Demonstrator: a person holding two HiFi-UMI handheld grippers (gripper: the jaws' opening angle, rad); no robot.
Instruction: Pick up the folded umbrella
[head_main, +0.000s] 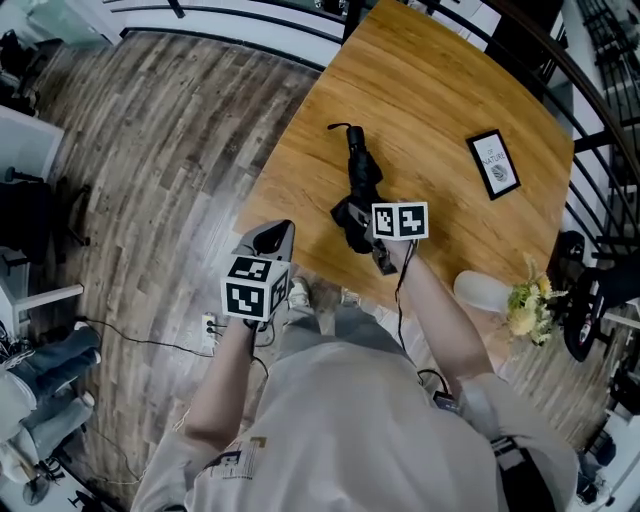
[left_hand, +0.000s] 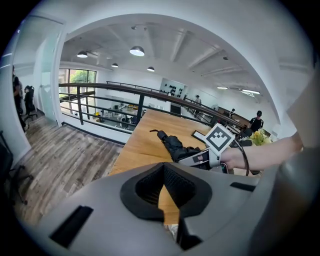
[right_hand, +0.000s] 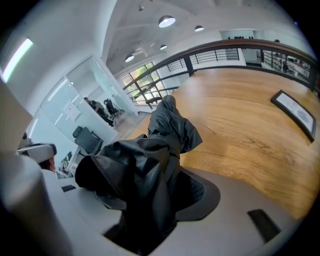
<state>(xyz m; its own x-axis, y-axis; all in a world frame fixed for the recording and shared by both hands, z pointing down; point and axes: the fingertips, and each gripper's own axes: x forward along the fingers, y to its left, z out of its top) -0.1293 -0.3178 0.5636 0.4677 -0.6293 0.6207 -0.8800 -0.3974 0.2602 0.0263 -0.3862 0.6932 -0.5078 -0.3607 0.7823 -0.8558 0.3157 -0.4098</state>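
Observation:
The folded black umbrella (head_main: 358, 190) lies on the wooden table (head_main: 440, 90), its strap end pointing away from me. My right gripper (head_main: 364, 234) sits at the umbrella's near end. In the right gripper view the crumpled black fabric (right_hand: 160, 150) fills the space between the jaws of the right gripper (right_hand: 150, 195) and hides the left pad. My left gripper (head_main: 270, 238) hangs off the table's near-left edge above the floor, its jaws together and empty. The left gripper view shows the left gripper (left_hand: 164, 167) and, beyond it, the umbrella (left_hand: 175, 145) on the table.
A black-framed picture (head_main: 493, 165) lies flat on the table's right side. A white vase (head_main: 480, 290) with yellow flowers (head_main: 525, 305) stands near the right front edge. A dark railing (left_hand: 125, 95) runs behind the table. Plank floor (head_main: 150, 170) spreads to the left.

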